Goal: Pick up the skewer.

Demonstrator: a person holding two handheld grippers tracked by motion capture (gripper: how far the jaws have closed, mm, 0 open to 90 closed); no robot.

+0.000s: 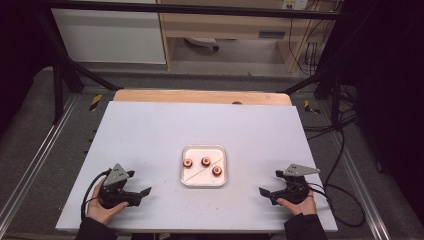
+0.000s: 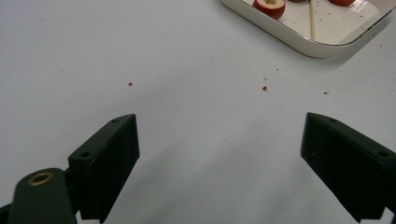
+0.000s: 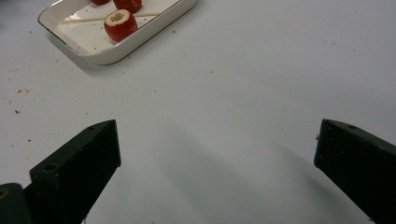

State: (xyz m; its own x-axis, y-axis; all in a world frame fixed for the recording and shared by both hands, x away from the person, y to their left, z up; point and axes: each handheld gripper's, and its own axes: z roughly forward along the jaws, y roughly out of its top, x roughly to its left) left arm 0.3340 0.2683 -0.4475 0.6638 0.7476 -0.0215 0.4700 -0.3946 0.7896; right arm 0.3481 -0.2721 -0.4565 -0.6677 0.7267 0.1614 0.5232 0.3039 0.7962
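Note:
A white square tray [image 1: 184, 176] sits in the middle of the white table, slightly toward the near edge. In it lie three red cored fruits [image 1: 205, 161] and a thin wooden skewer [image 1: 201, 169]. My left gripper [image 1: 142, 196] rests near the front left of the table, open, its jaws wide apart with nothing between them. My right gripper [image 1: 267, 193] rests near the front right, also open and empty. The tray's corner [image 2: 303, 46] and one fruit [image 2: 270, 7] appear at the top of the left gripper view. In the right gripper view the tray [image 3: 109, 56] holds a fruit [image 3: 120, 24] and the skewer [image 3: 88, 19].
Small red crumbs [image 2: 265, 87] are scattered on the table [image 1: 150, 135] around the tray. A wooden strip [image 1: 200, 96] runs along the far edge. Cables [image 1: 345, 195] trail off to the right of the table.

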